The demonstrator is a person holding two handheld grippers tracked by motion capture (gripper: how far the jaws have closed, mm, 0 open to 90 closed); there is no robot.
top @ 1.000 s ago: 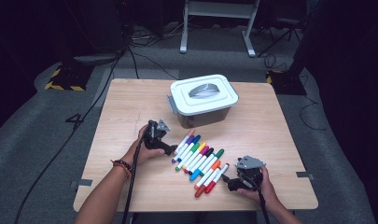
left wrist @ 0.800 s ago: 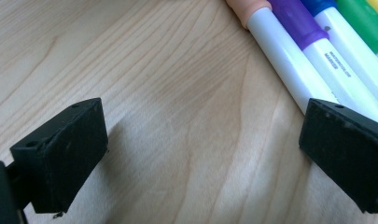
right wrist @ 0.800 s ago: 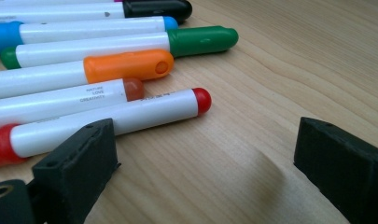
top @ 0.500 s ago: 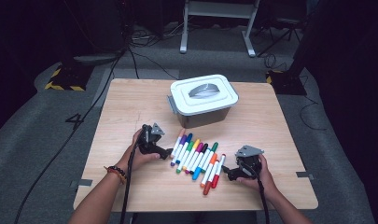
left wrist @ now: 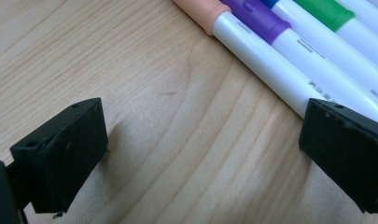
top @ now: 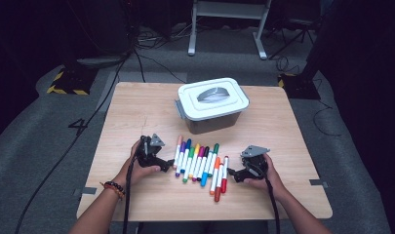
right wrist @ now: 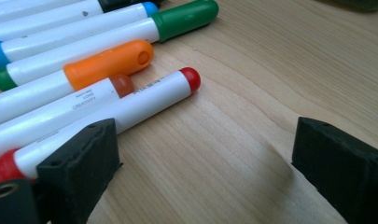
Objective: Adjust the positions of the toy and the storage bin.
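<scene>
**A:** Pale wood was seen under everything: a table (top: pixel 136 112) carrying a row of markers (top: pixel 197 163) laid side by side near its front edge, between the two hands. How were the grippers placed?

**B:** The left gripper (top: pixel 162 158) was held at the left end of the row, the right gripper (top: pixel 232 174) at the right end. The jaws of each were spread wide, and nothing was pinched (bare wood was seen between the pads in both gripper views).

**A:** And the long axis of the markers?

**B:** It ran roughly from the front edge toward the back edge, tilted a little to the right. So the row was approached broadside from both ends. In the left gripper view the peach-capped marker (left wrist: pixel 200 11) and the purple-capped marker (left wrist: pixel 270 42) were found just beside the right-hand pad. In the right gripper view the red-tipped marker (right wrist: pixel 144 100) lay against the left-hand pad, the orange-capped marker (right wrist: pixel 107 60) just beyond it.

**A:** Which hand was nearer to its marker?

**B:** Little difference could be made out; each outermost marker was close to a pad. The lidded grey box (top: pixel 212 105) stood behind the row, toward the back edge, well apart from both grippers. A squeeze of the row from both ends was judged the likely next move.
</scene>
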